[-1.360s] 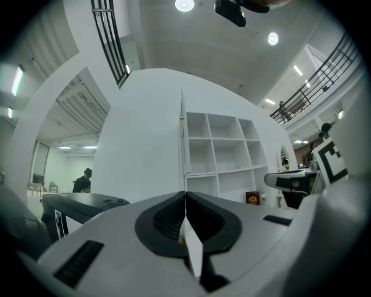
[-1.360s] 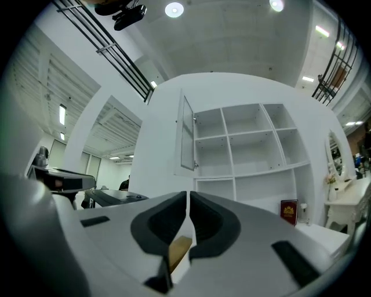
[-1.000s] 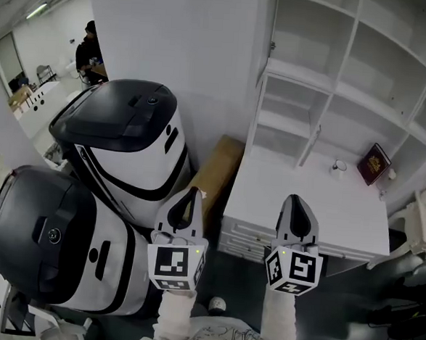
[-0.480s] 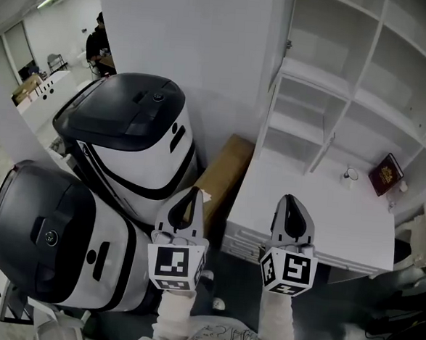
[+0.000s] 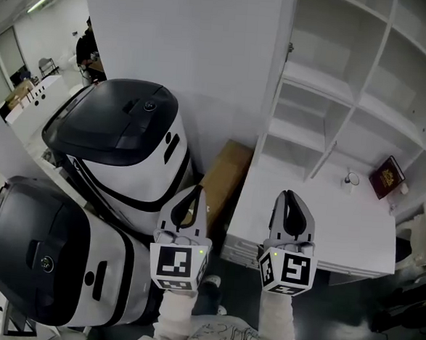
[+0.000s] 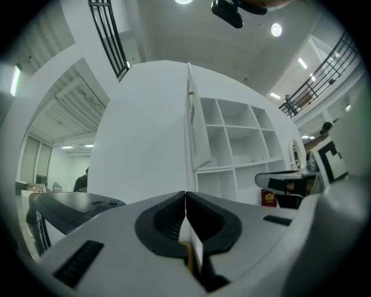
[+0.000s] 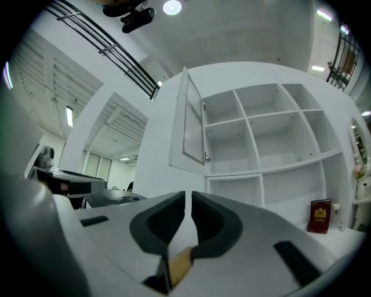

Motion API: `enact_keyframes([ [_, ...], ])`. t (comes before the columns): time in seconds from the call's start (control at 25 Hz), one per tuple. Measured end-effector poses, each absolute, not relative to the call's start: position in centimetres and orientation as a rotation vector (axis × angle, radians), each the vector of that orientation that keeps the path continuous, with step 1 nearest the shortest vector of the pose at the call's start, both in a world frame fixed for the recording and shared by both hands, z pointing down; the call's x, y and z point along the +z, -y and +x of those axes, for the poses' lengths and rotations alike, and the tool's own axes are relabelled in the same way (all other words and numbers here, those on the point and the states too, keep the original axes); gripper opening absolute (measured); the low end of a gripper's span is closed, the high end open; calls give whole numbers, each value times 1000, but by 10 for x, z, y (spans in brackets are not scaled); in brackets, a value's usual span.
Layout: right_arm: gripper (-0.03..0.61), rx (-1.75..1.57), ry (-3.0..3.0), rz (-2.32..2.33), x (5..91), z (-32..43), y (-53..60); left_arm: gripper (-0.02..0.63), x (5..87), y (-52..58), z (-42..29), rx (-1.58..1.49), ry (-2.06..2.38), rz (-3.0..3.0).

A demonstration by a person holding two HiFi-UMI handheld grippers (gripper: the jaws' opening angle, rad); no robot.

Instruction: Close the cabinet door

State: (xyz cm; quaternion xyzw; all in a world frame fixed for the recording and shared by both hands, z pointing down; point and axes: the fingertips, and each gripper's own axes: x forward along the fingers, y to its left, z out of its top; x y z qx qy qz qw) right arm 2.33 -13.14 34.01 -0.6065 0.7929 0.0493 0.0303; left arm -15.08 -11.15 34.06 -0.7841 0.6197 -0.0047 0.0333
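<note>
The white cabinet (image 5: 365,74) is a grid of bare shelves at the upper right of the head view. Its door (image 7: 188,122) stands swung out to the left, with a small handle at its lower right edge. The left gripper view shows the door (image 6: 197,125) nearly edge-on. My left gripper (image 5: 195,190) and right gripper (image 5: 290,195) are held side by side low in the head view. Both point at the cabinet, well short of it. The left jaws (image 6: 185,194) are shut and hold nothing. The right jaws (image 7: 188,194) stand shut, barely a slit apart, with nothing between them.
Two large black-and-white machines (image 5: 124,145) (image 5: 40,255) fill the left side. A cardboard box (image 5: 223,177) leans between them and a white desk (image 5: 354,226). On the desk are a red book (image 5: 387,178) and a small cup (image 5: 351,182). A person (image 5: 85,48) stands far off at the upper left.
Both grippers and the head camera have moved toward the cabinet, so the shelves and door look larger and nearer. The grippers stay side by side and shut.
</note>
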Motion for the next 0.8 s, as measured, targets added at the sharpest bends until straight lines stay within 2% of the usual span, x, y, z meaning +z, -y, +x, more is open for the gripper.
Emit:
enact_keyframes([
  [0.4,96,273,-2455,-1787,313,-10,170,5,337,159,-170,11,-1887,-2425],
  [0.8,133,378,-2444,-1714,282,-32,199,5,333,184,-201,21,-1921,-2399],
])
